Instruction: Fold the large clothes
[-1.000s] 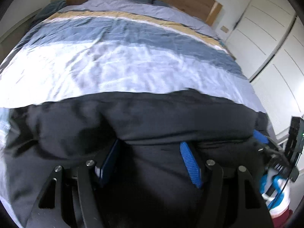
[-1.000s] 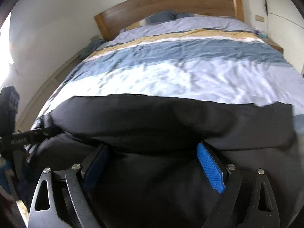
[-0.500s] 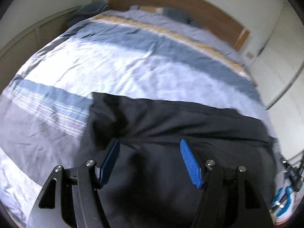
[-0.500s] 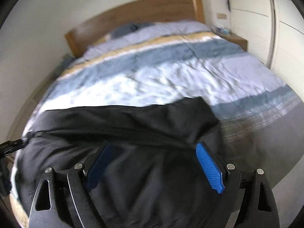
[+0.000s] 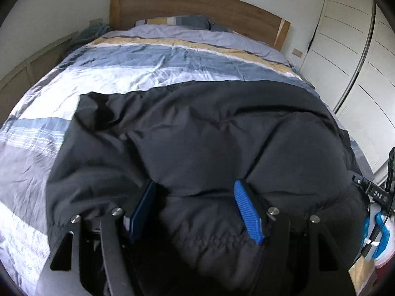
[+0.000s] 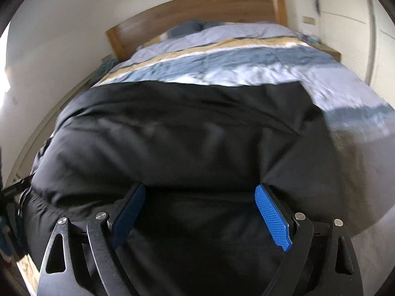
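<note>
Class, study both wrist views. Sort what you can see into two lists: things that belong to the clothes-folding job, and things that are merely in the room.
Belongs to the job:
black padded jacket
left gripper, fabric bunched between its jaws
right gripper, fabric between its jaws
striped duvet, the folding surface

Just in the room:
wooden headboard
pillow
white wardrobe doors

Left gripper (image 5: 197, 212): I see black frame arms with triangular cut-outs, silver screws, and blue ribbed pads (image 5: 246, 213).
Right gripper (image 6: 201, 218): I see the same black frame, silver screws, and blue textured pads (image 6: 271, 218); the left pad looks darker, in shadow.
</note>
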The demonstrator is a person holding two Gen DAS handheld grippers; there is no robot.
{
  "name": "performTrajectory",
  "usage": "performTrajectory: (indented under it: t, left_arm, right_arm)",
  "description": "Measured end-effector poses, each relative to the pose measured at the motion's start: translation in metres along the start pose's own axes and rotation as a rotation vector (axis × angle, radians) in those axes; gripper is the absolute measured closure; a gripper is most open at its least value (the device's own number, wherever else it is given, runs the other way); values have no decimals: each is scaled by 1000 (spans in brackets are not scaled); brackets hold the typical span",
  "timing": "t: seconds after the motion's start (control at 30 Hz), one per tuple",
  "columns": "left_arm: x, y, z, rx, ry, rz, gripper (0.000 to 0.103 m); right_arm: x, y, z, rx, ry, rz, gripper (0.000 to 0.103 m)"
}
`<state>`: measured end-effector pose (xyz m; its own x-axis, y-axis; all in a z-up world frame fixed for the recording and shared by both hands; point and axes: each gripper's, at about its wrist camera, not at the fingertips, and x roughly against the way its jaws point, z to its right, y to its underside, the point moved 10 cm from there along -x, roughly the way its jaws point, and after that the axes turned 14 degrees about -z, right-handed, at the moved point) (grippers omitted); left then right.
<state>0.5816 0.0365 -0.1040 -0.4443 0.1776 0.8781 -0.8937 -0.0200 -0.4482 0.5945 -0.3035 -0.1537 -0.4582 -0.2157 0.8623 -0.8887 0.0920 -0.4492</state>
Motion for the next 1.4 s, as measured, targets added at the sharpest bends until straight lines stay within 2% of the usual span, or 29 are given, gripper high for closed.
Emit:
performTrajectory:
  t: [0.13,0.23,0.43,0.57,0.67,0.8,0.93,1.23,1.4]
  left_arm:
    - [14,13,4,-5,-12,39,39]
    - [29,23,8,-10,-18,65,39]
    - [46,40,22,-32,-27,91,39]
    - [45,51,29,-56,-43,82,39]
    - [43,56,30,-63,-49,86,39]
    - [40,58,31,-73,-57,87,39]
    - [37,61,29,-73,-57,84,39]
    - [38,70,24,-60,-67,75,39]
    - [42,74,22,-52,-61,82,39]
  right_arm:
    - [8,4,32,-38,86,-4,14]
    - [25,8,29,-19,91,19,14]
    - [56,27,-27,89,15,77,12]
    - [60,49,-67,140,-45,74,10]
    - [55,62,-88,192,-36,68,9]
    - [39,76,-96,207,-24,34,6]
    - [35,82,-85,204,0,32,3]
    - [40,91,-17,109,78,2,3]
    - [49,94,-2,84,115,-3,3]
